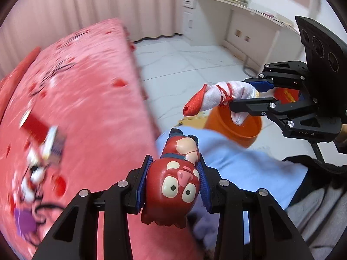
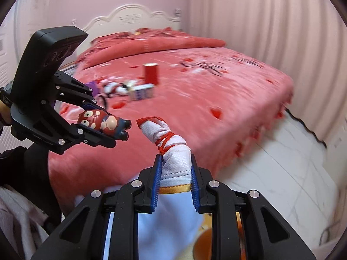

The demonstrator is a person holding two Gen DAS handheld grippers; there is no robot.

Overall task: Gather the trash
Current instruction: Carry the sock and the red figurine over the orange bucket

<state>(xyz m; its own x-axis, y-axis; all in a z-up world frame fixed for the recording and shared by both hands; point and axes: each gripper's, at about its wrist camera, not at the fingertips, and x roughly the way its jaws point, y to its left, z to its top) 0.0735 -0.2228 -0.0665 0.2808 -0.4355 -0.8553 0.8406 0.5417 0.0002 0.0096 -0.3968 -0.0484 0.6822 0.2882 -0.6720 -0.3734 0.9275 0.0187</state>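
My left gripper (image 1: 173, 179) is shut on a red toy pig figure (image 1: 173, 186), held above the edge of the pink bed; it also shows in the right wrist view (image 2: 102, 121). My right gripper (image 2: 175, 173) is shut on a white cloth bundle tied with red string (image 2: 171, 149). In the left wrist view the bundle (image 1: 216, 96) hangs over an orange bucket (image 1: 236, 130) on the floor, held by the right gripper (image 1: 245, 93).
The pink bed (image 2: 195, 99) carries a red can (image 2: 151, 73), a small box (image 2: 142, 92) and other small items (image 2: 112, 88). A light blue cloth (image 1: 238, 164) lies below the grippers. A white desk (image 1: 227, 21) stands across the tiled floor (image 1: 184, 65).
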